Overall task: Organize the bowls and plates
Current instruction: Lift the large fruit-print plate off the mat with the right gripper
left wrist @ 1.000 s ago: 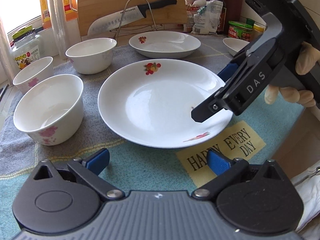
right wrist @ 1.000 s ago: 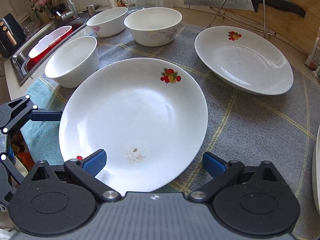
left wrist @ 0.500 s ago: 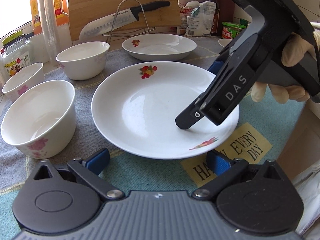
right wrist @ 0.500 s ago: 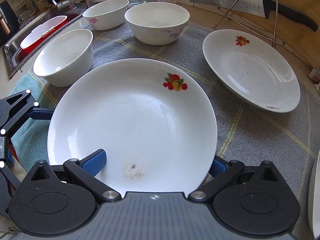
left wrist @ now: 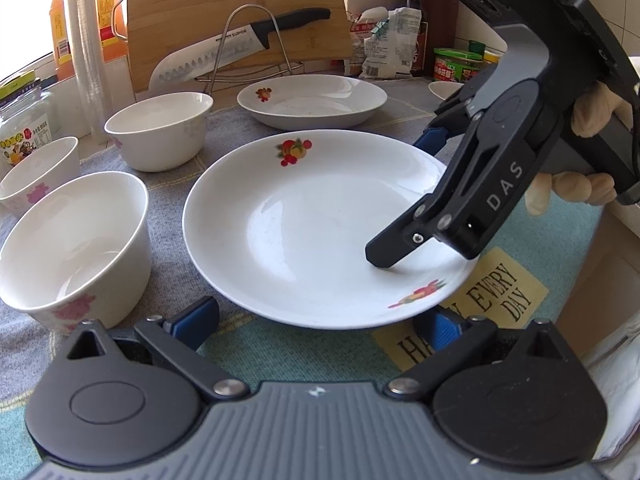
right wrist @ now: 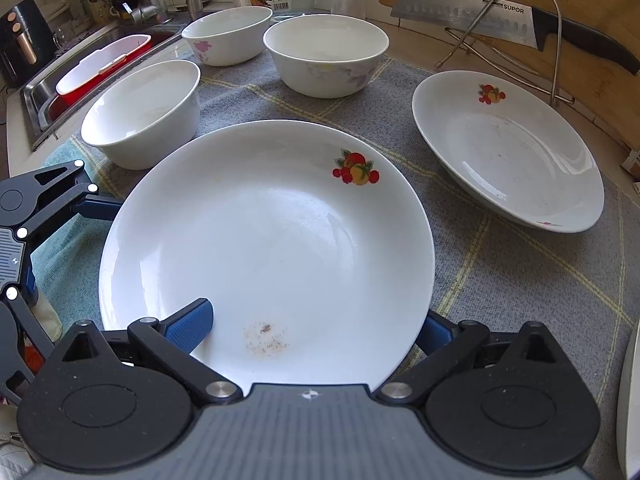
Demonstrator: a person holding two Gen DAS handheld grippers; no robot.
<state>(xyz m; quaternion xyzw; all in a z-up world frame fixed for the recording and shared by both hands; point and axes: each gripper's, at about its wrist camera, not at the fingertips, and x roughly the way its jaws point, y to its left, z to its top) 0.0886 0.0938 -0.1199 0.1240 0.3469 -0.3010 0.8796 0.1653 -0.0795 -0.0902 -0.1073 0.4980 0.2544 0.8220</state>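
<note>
While the left tool (left wrist: 316, 320) stayed apart at the near rim of the plate (left wrist: 304, 232), the right tool (left wrist: 404, 192) straddled that rim, one finger inside and one under. From the right wrist, the right tool (right wrist: 312, 326) was open around the plate (right wrist: 272, 240), which lay mid-counter on the cloth (right wrist: 500, 272), near three bowls (right wrist: 144, 116).

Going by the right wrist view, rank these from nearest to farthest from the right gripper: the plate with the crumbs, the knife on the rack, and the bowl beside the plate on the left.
1. Crumbed plate, at the right gripper, rim between its fingers.
2. Left bowl, beyond the plate's left edge.
3. Knife, far right, against the cutting board.
</note>
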